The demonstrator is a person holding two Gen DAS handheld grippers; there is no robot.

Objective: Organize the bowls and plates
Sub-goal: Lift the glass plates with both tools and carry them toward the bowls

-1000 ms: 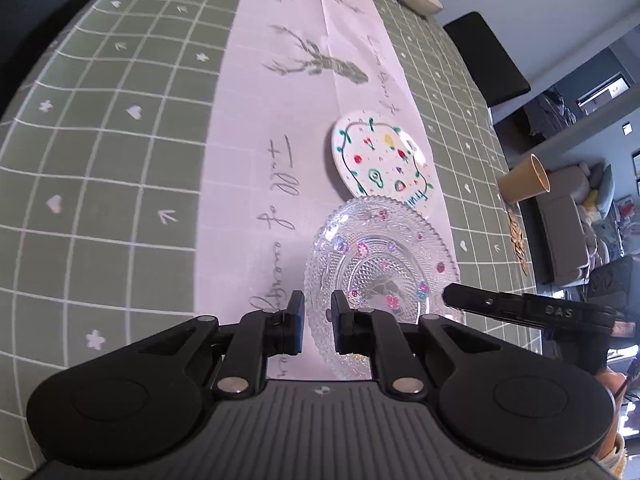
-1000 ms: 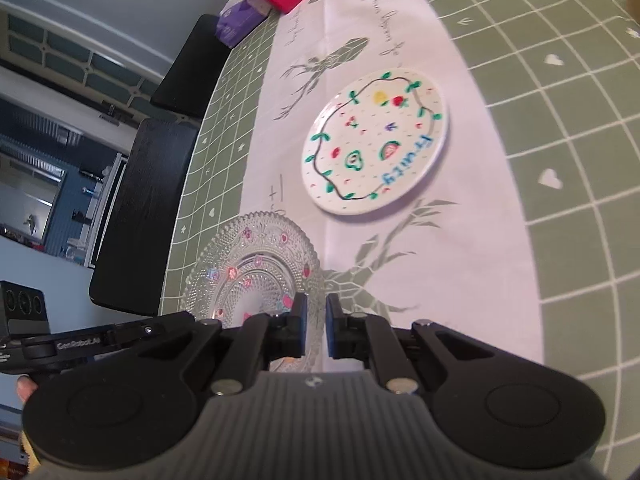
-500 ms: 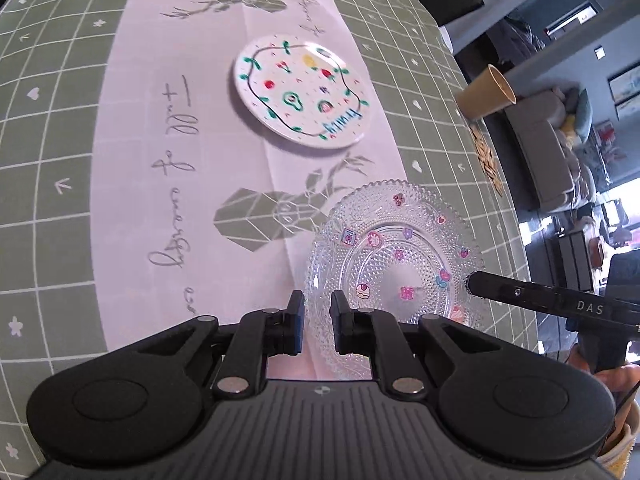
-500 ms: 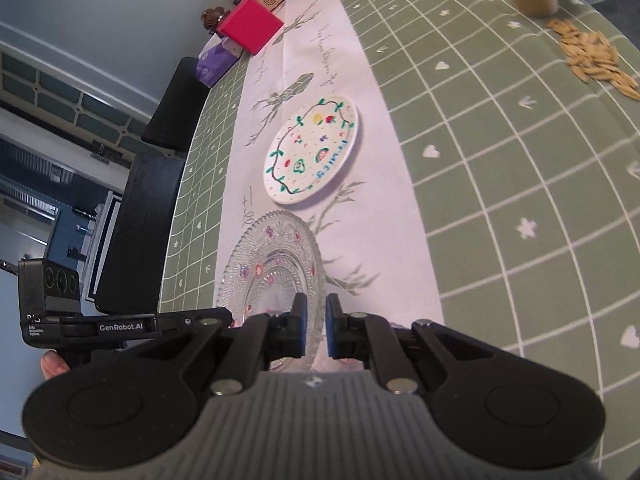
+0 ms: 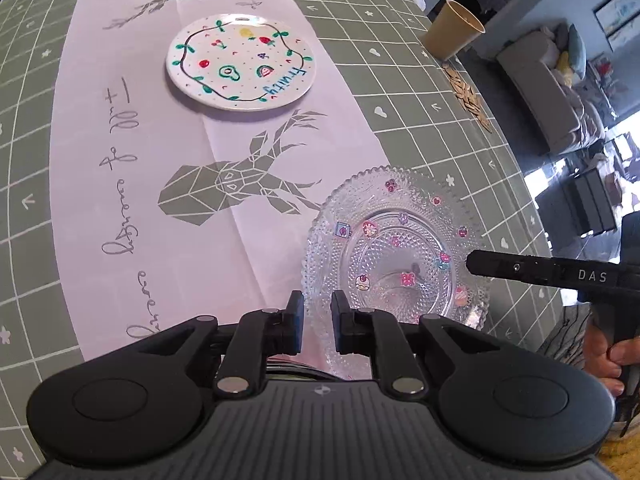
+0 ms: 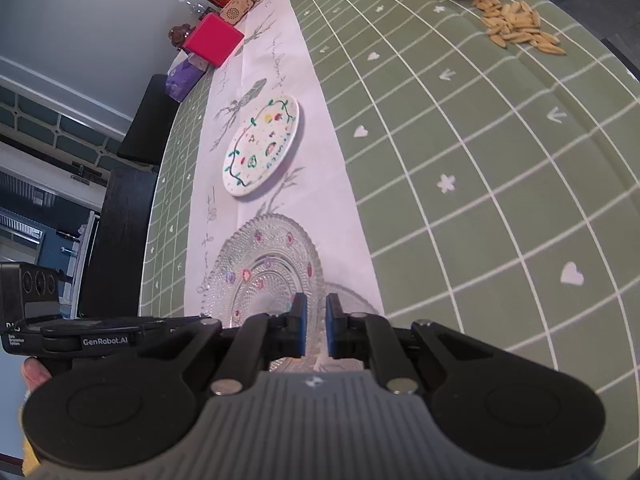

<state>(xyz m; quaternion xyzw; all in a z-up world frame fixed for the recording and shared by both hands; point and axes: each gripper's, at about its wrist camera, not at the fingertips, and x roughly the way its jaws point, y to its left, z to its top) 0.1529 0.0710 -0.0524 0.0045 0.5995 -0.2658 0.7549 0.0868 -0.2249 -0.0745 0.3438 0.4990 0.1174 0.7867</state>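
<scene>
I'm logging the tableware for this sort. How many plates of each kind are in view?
Clear glass plate, held at its rim by both grippers: 1
White painted plate, on the table runner: 1
Total: 2

The clear pressed-glass plate [image 5: 394,248] has a beaded, hobnail texture and small pink, red and purple stickers of fruit and cakes. Farther off, the round white ceramic plate [image 5: 241,62] carries a wavy black line with green leaves, red, yellow and green fruit drawings and blue lettering. The sage-green tablecloth [image 6: 480,168] bears a white grid with white hearts, flowers and arrows. Down its middle, the pale pink runner [image 5: 224,184] shows grey geometric deer heads and grey script. At the far end stands a bright pink box [image 6: 213,39].
</scene>
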